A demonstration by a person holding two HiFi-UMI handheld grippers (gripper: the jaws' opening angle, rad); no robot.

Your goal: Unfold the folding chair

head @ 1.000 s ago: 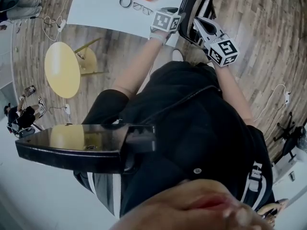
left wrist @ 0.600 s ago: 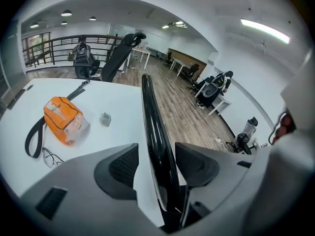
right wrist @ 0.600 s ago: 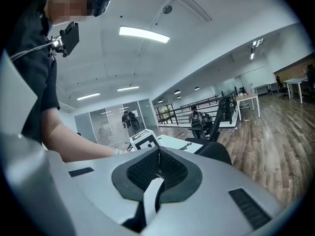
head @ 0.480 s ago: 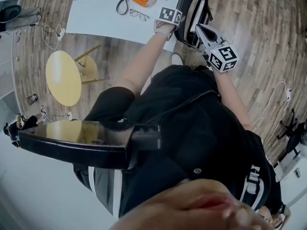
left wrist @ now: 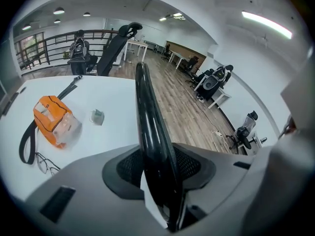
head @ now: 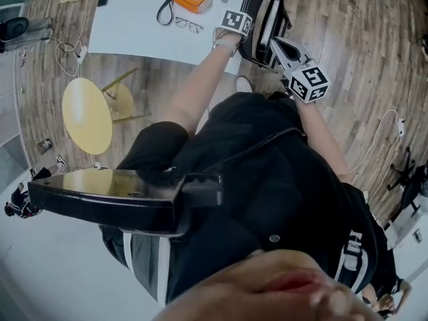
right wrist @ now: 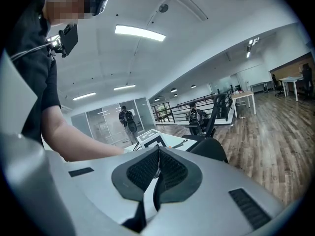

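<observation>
Pinching the black rim of the folding chair [left wrist: 147, 107], the left tongs [left wrist: 158, 165] have just been closing. Their mesh pads [left wrist: 129, 169] seem to press on both faces of the rim, though the dark gap makes the contact hard to judge. The rim rises upright from between the pads and runs on away from them.

The right tongs [right wrist: 157, 161] are pressed together with nothing between them. They sit just to the right of the left tongs, near the same chair. A bare forearm [right wrist: 83, 146] reaches past on their left.

To the left of the left tongs, just beyond the chair, spreads a white surface [left wrist: 115, 100]. A pair of glasses [left wrist: 47, 163] lies on it nearest the tongs. Behind the glasses lies an orange pouch [left wrist: 53, 122] with a black strap. Beside the pouch, closer to the chair rim, sits a small pale object [left wrist: 97, 116].

To the right of the rim a wooden floor [left wrist: 184, 107] stretches away. Office chairs [left wrist: 214, 80] and desks stand well beyond it, and a dark railing [left wrist: 54, 45] crosses the far left.
</observation>
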